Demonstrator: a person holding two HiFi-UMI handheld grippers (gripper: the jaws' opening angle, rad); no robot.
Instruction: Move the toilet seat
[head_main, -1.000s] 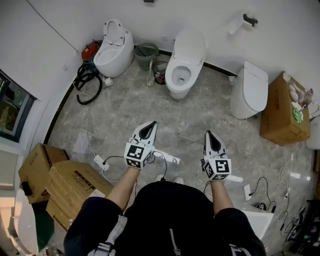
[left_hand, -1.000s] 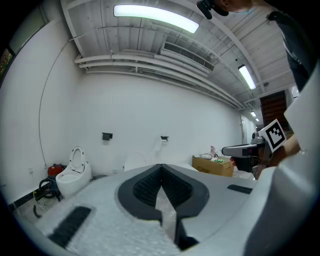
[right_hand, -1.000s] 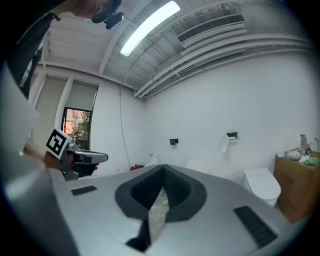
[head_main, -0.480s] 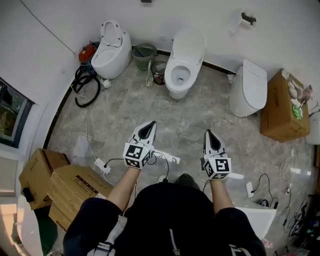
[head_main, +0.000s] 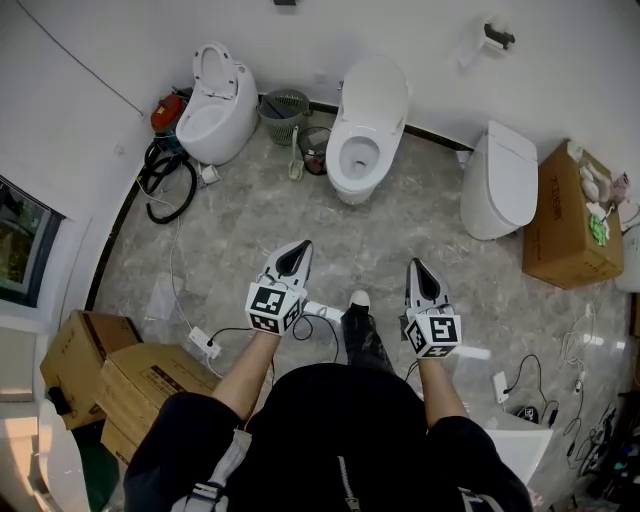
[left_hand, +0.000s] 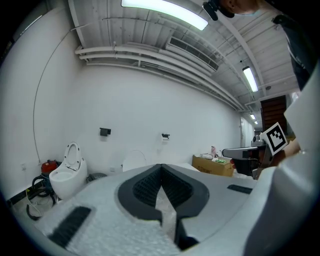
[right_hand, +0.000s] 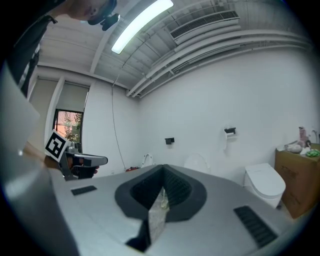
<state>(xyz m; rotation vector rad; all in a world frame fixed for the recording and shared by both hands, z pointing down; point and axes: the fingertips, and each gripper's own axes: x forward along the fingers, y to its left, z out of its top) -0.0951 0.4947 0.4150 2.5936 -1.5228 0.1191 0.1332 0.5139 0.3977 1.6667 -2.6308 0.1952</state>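
Note:
Three white toilets stand along the far wall. The left toilet (head_main: 210, 105) has its seat raised, the middle toilet (head_main: 360, 130) has its lid up and bowl open, and the right toilet (head_main: 498, 180) has its lid down. My left gripper (head_main: 299, 248) and right gripper (head_main: 416, 266) hover side by side over the marble floor, well short of the toilets, both shut with nothing between the jaws. In the left gripper view the jaws (left_hand: 161, 167) point toward the middle toilet's lid (left_hand: 134, 160). In the right gripper view the jaws (right_hand: 162, 170) point the same way, with the closed toilet (right_hand: 265, 182) at the right.
Cardboard boxes (head_main: 140, 380) are stacked at the left, and another box (head_main: 570, 215) stands at the right wall. A green basket (head_main: 283, 108), a black hose (head_main: 160, 175) and a power strip with cables (head_main: 205, 343) lie on the floor. A shoe (head_main: 358, 320) shows between the grippers.
The person has stepped forward, and a foot now shows between the grippers. The toilets have shifted slightly in the head view. Both grippers stay shut and level.

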